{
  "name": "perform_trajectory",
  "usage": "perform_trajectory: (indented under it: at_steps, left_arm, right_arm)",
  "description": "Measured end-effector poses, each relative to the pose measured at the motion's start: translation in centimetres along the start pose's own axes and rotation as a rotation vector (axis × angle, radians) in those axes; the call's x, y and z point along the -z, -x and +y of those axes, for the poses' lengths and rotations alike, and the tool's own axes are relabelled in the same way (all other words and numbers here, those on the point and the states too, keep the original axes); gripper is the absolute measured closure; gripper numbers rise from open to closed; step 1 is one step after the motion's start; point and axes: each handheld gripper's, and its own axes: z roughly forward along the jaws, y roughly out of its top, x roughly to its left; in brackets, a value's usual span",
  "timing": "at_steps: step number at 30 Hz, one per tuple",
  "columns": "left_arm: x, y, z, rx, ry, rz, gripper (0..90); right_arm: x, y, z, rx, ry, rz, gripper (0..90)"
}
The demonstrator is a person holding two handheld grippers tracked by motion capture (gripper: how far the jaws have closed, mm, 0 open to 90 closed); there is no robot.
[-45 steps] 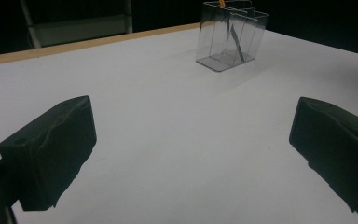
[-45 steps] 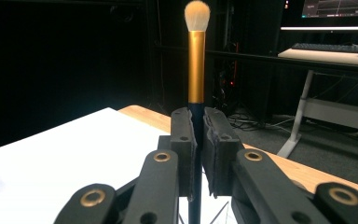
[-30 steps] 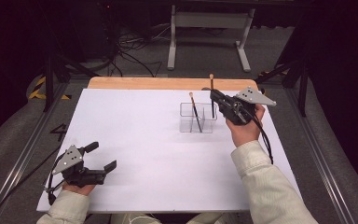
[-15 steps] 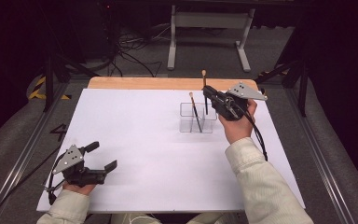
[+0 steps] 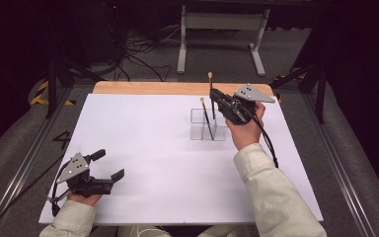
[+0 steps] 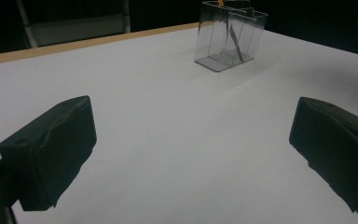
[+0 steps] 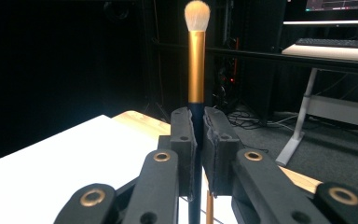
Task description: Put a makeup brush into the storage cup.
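Gold-ferruled makeup brush point(image 7: 196, 60), light, stiff and slim, is clamped upright by its dark handle in the right gripper point(image 5: 216, 95) at 12 o'clock above the clear holder point(image 5: 208, 124); left gripper point(image 5: 109, 165) gapes empty.

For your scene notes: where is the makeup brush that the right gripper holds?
In the high view the makeup brush stands upright in the right gripper, right of centre, just above the clear holder, whose other brush leans inside.
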Motion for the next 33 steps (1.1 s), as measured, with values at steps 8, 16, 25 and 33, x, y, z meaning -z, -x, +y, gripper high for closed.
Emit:
perform_trajectory:
  at_steps: [8, 16, 25, 33]
  left_arm:
    - [0.0, 0.0, 0.0, 0.002, 0.001, -0.002, 1.2]
    - [0.0, 0.0, 0.0, 0.002, 0.0, -0.002, 1.2]
    - [0.0, 0.0, 0.0, 0.002, 0.0, -0.003, 1.2]
    - [0.0, 0.0, 0.0, -0.002, 0.001, -0.003, 1.2]
  right_arm:
    - [-1.0, 0.3, -1.0, -0.013, -0.017, -0.02, 83.3]
    - [-1.6, 1.2, -1.9, -0.038, -0.035, -0.05, 83.3]
    - [-2.1, 1.4, -2.6, -0.046, -0.047, -0.057, 83.3]
    - [-2.4, 1.5, -3.5, -0.054, -0.054, -0.062, 83.3]
